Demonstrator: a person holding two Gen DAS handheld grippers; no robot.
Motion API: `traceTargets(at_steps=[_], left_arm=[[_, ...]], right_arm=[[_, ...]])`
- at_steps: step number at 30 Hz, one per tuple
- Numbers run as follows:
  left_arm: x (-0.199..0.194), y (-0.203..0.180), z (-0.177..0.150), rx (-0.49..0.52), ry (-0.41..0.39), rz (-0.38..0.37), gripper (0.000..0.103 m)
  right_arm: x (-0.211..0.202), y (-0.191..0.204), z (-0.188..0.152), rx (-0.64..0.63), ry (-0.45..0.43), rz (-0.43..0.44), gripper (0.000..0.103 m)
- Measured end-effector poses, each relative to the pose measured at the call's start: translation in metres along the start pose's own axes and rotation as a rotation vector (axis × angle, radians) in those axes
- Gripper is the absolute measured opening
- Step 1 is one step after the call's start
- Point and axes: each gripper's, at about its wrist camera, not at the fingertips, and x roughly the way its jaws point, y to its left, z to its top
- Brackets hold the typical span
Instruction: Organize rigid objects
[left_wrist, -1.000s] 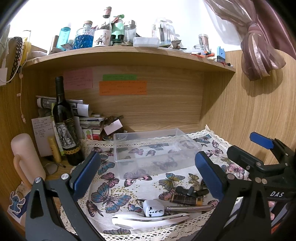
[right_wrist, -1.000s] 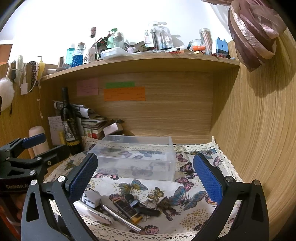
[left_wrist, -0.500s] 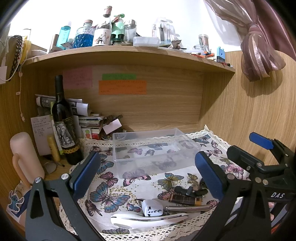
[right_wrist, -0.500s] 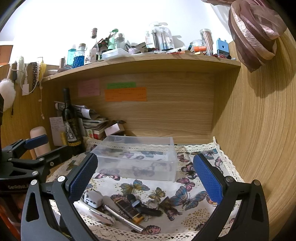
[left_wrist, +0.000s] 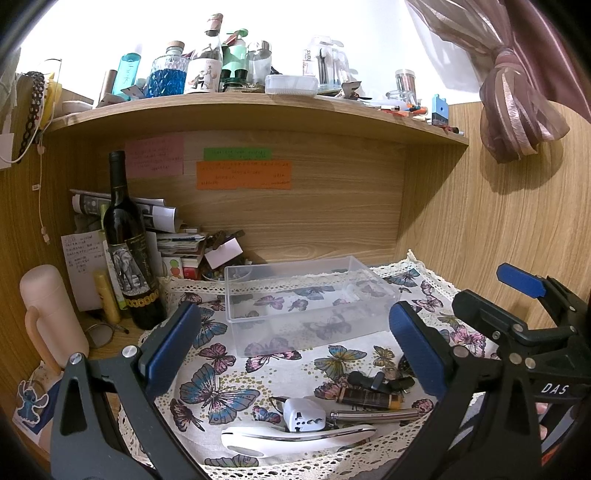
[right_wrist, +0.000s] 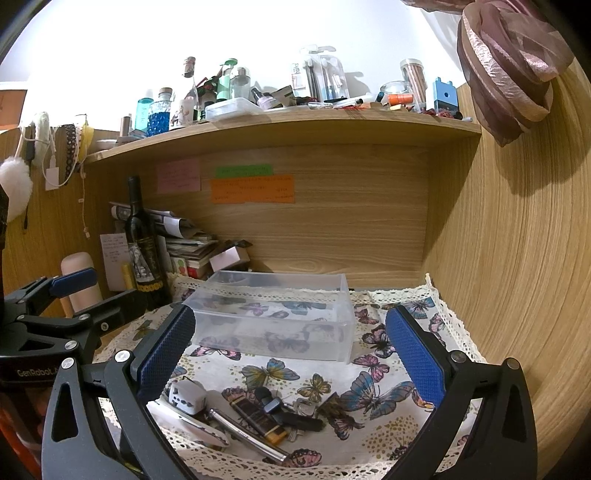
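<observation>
A clear plastic box (left_wrist: 310, 299) (right_wrist: 273, 317) stands empty on the butterfly cloth (left_wrist: 221, 373) (right_wrist: 380, 391). Near the cloth's front edge lie a white plug adapter (left_wrist: 303, 414) (right_wrist: 186, 397), a white curved shoehorn-like piece (left_wrist: 295, 435), a metal pen (left_wrist: 373, 416) (right_wrist: 247, 430), a brown lighter (left_wrist: 367, 398) (right_wrist: 258, 417) and black keys (left_wrist: 380, 380) (right_wrist: 291, 410). My left gripper (left_wrist: 295, 343) is open and empty above them. My right gripper (right_wrist: 291, 354) is open and empty, also above the pile. The right gripper's body shows in the left wrist view (left_wrist: 524, 325).
A dark wine bottle (left_wrist: 127, 251) (right_wrist: 142, 247), a pink flask (left_wrist: 48, 314), stacked papers and books (left_wrist: 177, 243) stand at the back left. A shelf (left_wrist: 258, 107) full of bottles hangs overhead. A wooden wall (right_wrist: 517, 258) closes the right side.
Both grippers have drifted slightly forward and down toward the pile of small objects. Nothing on the cloth has moved.
</observation>
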Motion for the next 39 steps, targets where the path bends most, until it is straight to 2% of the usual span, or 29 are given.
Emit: traceTargets(at_steps=[14, 21, 22, 23, 24, 30, 33, 39], left_arm=[[0.0, -0.001, 0.0, 0.0, 0.0, 0.001, 0.103], [0.006, 0.003, -0.005, -0.025, 0.034, 0.016, 0.102], [0.008, 0.005, -0.008, -0.031, 0.043, 0.021, 0.099], [0.011, 0.007, -0.011, -0.037, 0.061, 0.026, 0.09], [0.015, 0.008, -0.014, -0.041, 0.088, 0.033, 0.085], [0.033, 0.016, -0.046, -0.079, 0.22, 0.064, 0.084], [0.04, 0.017, -0.064, -0.118, 0.275, 0.089, 0.084], [0.045, 0.022, -0.087, -0.188, 0.328, 0.168, 0.083]], right_arm=[[-0.001, 0.001, 0.0, 0.004, -0.001, 0.005, 0.103], [0.008, -0.01, -0.004, 0.027, 0.033, 0.014, 0.103], [0.009, -0.012, -0.006, 0.034, 0.038, 0.013, 0.102], [0.011, -0.015, -0.008, 0.042, 0.049, 0.014, 0.098], [0.013, -0.02, -0.01, 0.048, 0.066, 0.019, 0.093], [0.027, -0.034, -0.028, 0.065, 0.155, 0.024, 0.084], [0.034, -0.037, -0.038, 0.065, 0.198, 0.02, 0.083], [0.042, -0.044, -0.053, 0.072, 0.258, 0.03, 0.083]])
